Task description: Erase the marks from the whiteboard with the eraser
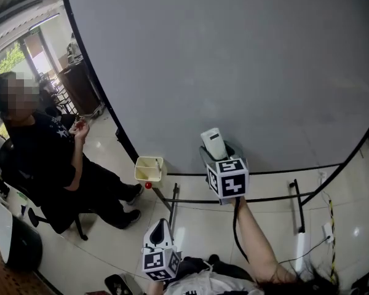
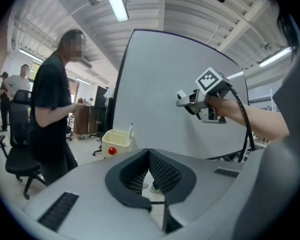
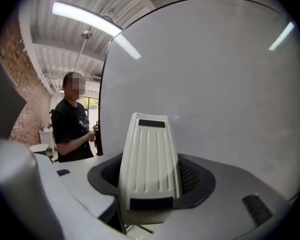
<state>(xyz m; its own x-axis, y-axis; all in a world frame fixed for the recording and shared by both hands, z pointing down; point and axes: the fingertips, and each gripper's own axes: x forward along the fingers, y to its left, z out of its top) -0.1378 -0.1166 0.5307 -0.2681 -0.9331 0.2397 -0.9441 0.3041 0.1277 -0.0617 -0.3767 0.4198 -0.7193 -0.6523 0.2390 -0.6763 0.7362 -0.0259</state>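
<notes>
The whiteboard stands upright on a black frame, and I see no marks on its grey face. My right gripper is shut on the white ribbed eraser, held up near the board's lower edge. In the right gripper view the eraser fills the space between the jaws, with the board just beyond it. My left gripper hangs low by my body, shut and empty; its view shows the jaws touching, and the right gripper up at the whiteboard.
A cream tray with a red knob hangs at the board's lower left corner. A person in black stands left of the board beside an office chair. The board's stand legs and a cable lie on the tiled floor.
</notes>
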